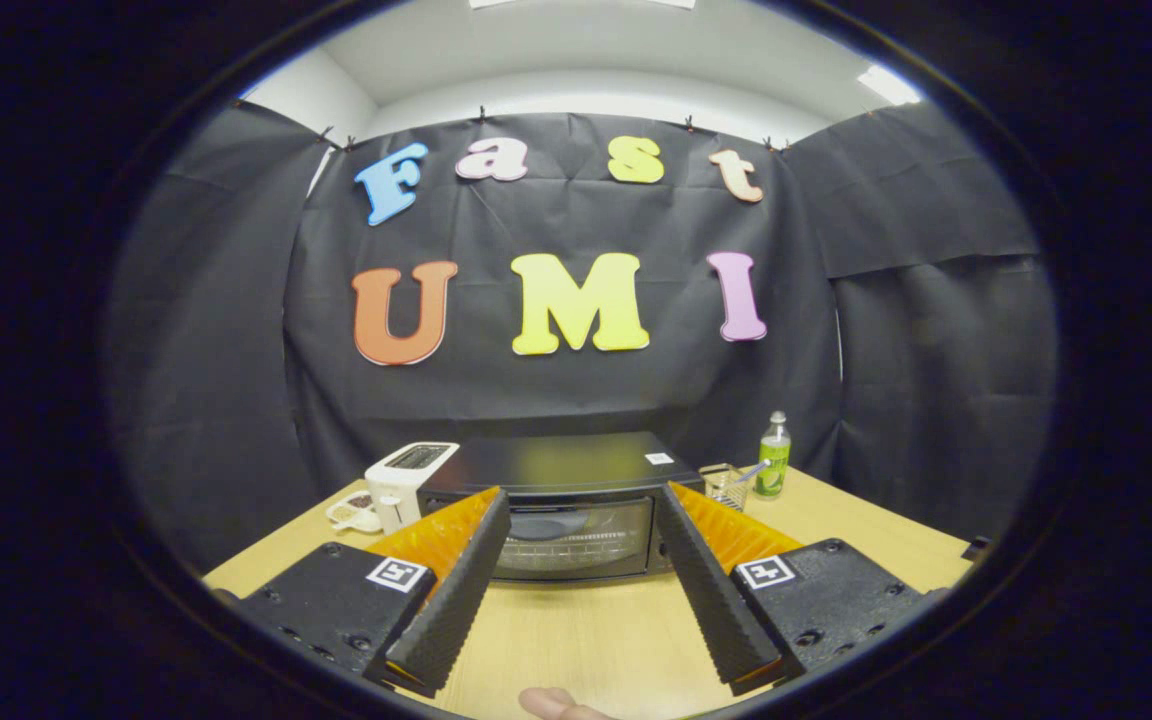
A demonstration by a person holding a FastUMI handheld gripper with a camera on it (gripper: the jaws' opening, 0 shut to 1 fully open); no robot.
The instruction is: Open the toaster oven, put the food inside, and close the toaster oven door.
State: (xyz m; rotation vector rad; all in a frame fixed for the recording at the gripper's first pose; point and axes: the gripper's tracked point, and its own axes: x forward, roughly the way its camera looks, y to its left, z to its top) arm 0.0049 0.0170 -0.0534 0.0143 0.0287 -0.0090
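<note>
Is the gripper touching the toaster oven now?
Apart. The gripper view shows the open gripper short of the toaster oven, bare table between its fingers.

We see a white toaster (406,478) at ten o'clock, a green bottle (773,468) and wire basket (725,485) at two, on our wooden table (586,630).

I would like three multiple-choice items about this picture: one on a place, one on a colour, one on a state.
1. Where does the white toaster stand?
A. on top of the toaster oven
B. beside the toaster oven, on the wooden table
C. between the claw's fingers

2. What colour is the bottle?
A. green
B. red
C. blue

3. How is the oven door?
A. open
B. removed
C. closed

Key: 1 B, it sits at the oven's side near a small dish. 2 A, its body is green. 3 C, the glass door stands flush, while the claw is open, fingers apart before it.
</note>
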